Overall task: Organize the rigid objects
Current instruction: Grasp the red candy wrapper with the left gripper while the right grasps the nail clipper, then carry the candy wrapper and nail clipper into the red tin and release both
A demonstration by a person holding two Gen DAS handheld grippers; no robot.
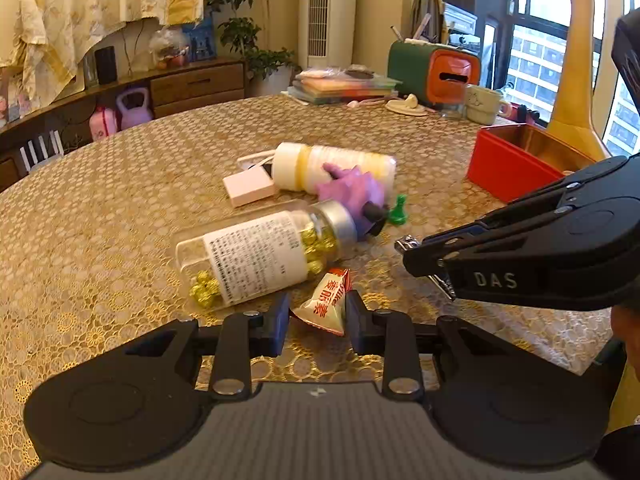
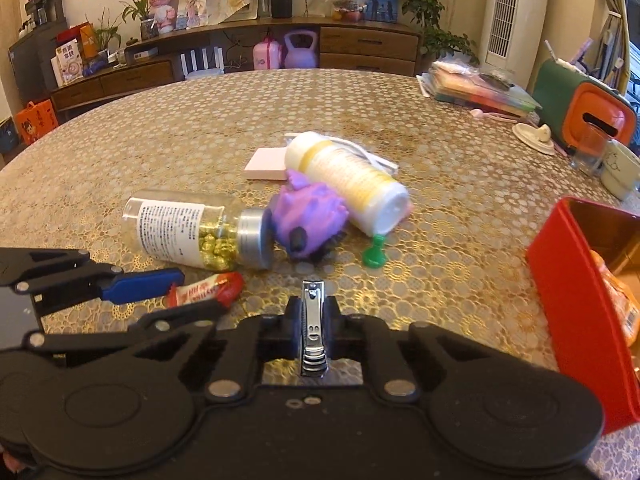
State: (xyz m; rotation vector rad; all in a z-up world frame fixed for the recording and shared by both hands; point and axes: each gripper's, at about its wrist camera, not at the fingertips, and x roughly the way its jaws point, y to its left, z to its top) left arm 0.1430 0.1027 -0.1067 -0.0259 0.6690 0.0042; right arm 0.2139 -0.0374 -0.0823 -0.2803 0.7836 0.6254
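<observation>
My left gripper is open with a red-and-white candy wrapper lying between its fingers on the table; it shows at the left of the right wrist view. My right gripper is shut on a silver nail clipper, also seen in the left wrist view. A clear jar of gold pieces, a white-and-yellow bottle, a purple toy, a green pawn and a pink block lie mid-table.
A red open box stands at the right, with an orange packet inside. Books, a green-orange case and a mug sit at the table's far right. A sideboard stands behind.
</observation>
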